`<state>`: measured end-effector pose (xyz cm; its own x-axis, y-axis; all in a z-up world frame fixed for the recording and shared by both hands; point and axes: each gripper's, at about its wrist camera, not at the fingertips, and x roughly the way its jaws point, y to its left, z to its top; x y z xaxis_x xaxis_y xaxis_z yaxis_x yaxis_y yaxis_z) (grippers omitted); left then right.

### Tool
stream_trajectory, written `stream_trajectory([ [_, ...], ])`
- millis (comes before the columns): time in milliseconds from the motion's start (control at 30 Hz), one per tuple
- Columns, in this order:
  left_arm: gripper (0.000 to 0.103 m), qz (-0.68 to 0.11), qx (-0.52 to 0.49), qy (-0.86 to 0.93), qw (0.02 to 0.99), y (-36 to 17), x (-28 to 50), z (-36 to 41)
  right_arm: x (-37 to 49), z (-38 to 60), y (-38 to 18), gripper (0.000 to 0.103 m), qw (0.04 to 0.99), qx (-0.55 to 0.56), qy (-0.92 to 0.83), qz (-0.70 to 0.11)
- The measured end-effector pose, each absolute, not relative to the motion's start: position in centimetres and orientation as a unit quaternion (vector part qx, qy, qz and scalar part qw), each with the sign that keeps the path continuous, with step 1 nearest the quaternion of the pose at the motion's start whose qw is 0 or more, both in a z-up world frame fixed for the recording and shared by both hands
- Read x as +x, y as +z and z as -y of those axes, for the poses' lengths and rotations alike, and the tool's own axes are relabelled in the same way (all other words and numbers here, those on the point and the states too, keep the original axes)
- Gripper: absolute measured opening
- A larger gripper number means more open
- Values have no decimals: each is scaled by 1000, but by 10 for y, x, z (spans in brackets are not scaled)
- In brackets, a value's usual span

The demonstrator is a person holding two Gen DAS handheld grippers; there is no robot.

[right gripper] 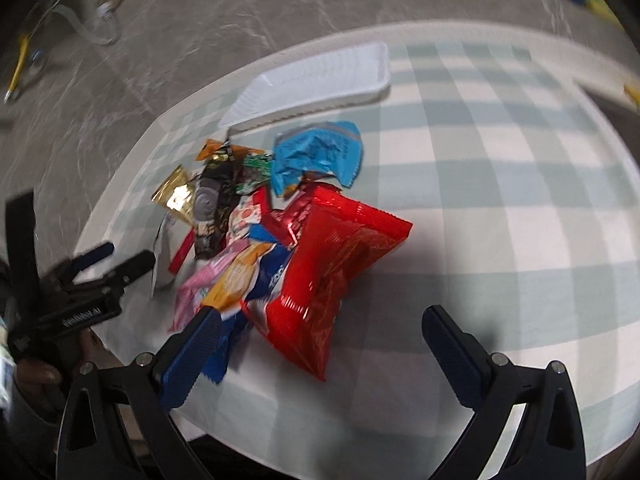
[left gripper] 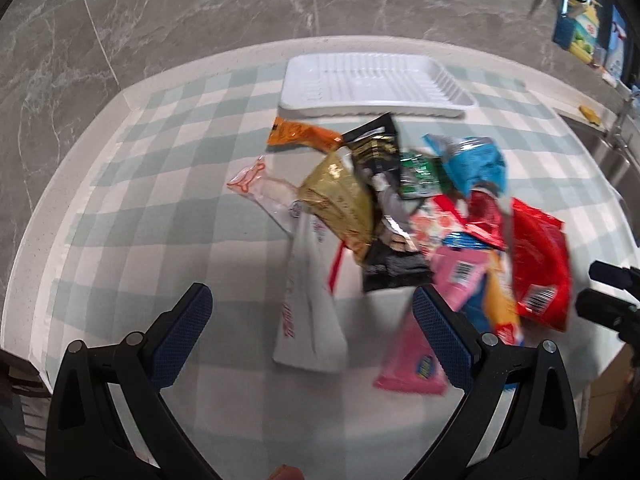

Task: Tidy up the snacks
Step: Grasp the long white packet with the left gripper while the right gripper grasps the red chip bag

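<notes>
Snacks (left gripper: 400, 208) lie heaped near the tray (left gripper: 376, 80) (empty). Right gripper (right gripper: 320, 340), jaws spread, is nearest the red bag (right gripper: 332, 264). Left gripper (left gripper: 312, 332) is spread too.

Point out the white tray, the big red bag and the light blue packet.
white tray (left gripper: 372, 80): left wrist view, its ribbed floor.
big red bag (right gripper: 336, 264): right wrist view, middle of its front face.
light blue packet (right gripper: 316, 154): right wrist view, its crumpled centre.
</notes>
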<state>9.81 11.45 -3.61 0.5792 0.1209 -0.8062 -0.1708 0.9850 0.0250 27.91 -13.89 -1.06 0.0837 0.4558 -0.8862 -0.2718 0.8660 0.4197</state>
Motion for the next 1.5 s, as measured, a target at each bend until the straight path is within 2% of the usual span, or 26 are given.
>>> stream_trajectory([
  [200, 101, -491, -34, 84, 867, -66, 131, -141, 297, 137, -31, 102, 710, 114, 223, -658],
  [367, 101, -519, -40, 79, 850, -93, 152, -156, 303, 130, -44, 95, 692, 125, 217, -677],
  [467, 103, -544, -41, 78, 835, -111, 164, -166, 305, 127, -47, 95, 691, 128, 216, -678],
  [567, 103, -541, -76, 68, 835, -122, 173, -183, 305, 126, -47, 95, 690, 127, 213, -680],
  [967, 103, -494, -68, 73, 864, -152, 180, -202, 305, 122, -47, 98, 692, 129, 202, -681],
  [1233, 101, -532, -63, 60, 842, -147, 202, -199, 305, 120, -46, 96, 694, 129, 195, -681],
  [1300, 92, -531, -53, 49, 844, -138, 189, -187, 305, 122, -46, 90, 697, 129, 189, -680],
  [1333, 82, -528, -44, 43, 847, -135, 188, -185, 305, 123, -45, 88, 698, 127, 187, -679],
  [1367, 70, -527, -38, 33, 849, -132, 185, -182, 305, 124, -45, 79, 701, 124, 182, -678],
  [1400, 63, -526, -37, 21, 849, -132, 186, -180, 306, 127, -45, 69, 703, 123, 179, -677],
  [1433, 56, -526, -38, 11, 850, -131, 186, -178, 306, 129, -45, 65, 704, 123, 176, -676],
  [1467, 51, -527, -34, 9, 849, -131, 189, -178, 307, 132, -45, 54, 704, 126, 176, -676],
  [1500, 48, -527, -33, 4, 849, -130, 189, -175, 308, 135, -47, 36, 700, 136, 178, -678],
])
